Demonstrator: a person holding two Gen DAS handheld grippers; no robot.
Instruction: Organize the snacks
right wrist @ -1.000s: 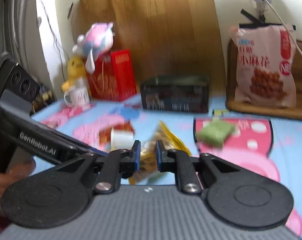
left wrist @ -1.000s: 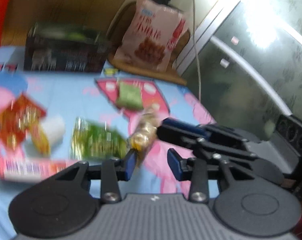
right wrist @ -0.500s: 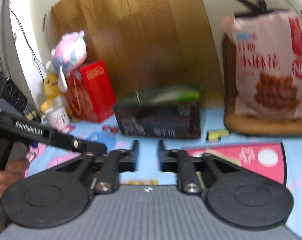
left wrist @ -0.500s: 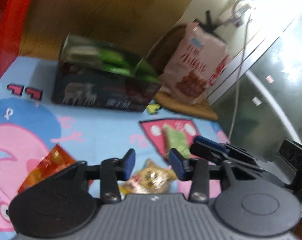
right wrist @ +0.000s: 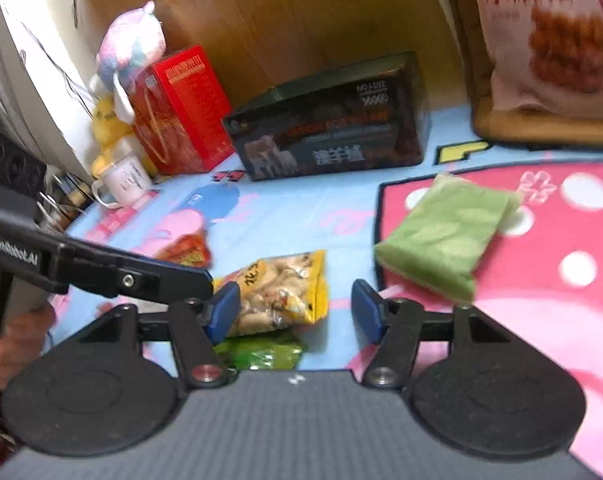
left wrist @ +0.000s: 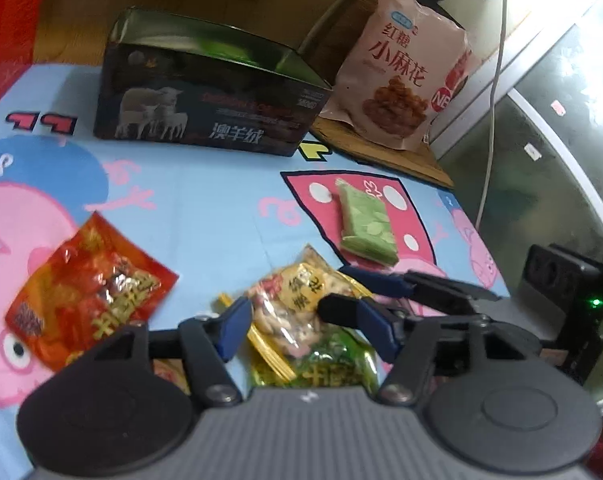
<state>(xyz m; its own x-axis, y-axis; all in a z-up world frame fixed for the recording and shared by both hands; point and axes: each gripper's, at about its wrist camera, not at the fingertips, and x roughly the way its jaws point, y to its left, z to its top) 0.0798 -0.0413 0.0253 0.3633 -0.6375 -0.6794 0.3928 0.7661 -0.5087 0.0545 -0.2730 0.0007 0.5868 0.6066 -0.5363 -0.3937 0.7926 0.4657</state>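
Both claws are released, jaws opening: the left claw (left wrist: 305, 328) and the right claw (right wrist: 295, 312) hang over the yellow peanut packet (left wrist: 297, 312), which lies low in the frame on the cartoon tabletop (left wrist: 205, 204) atop a green packet (left wrist: 333, 372). A pale-green pack (left wrist: 365, 224) sits upper right, a red packet (left wrist: 89, 292) left.

a sec ago both my grippers were pinched on the yellow peanut bag (left wrist: 297, 304) w/ it lifted off the cloth. now it lies flat on top of the green pack (left wrist: 329, 372). left gripper (left wrist: 301, 328) jaws are opening, bag between the pads, not pressed. right gripper (right wrist: 295, 312) jaws opening too, bag by its 9 o'clock pad, 3 o'clock pad clear. both views tipped lower, so the dark box (right wrist: 329, 128) sits closer to 12.
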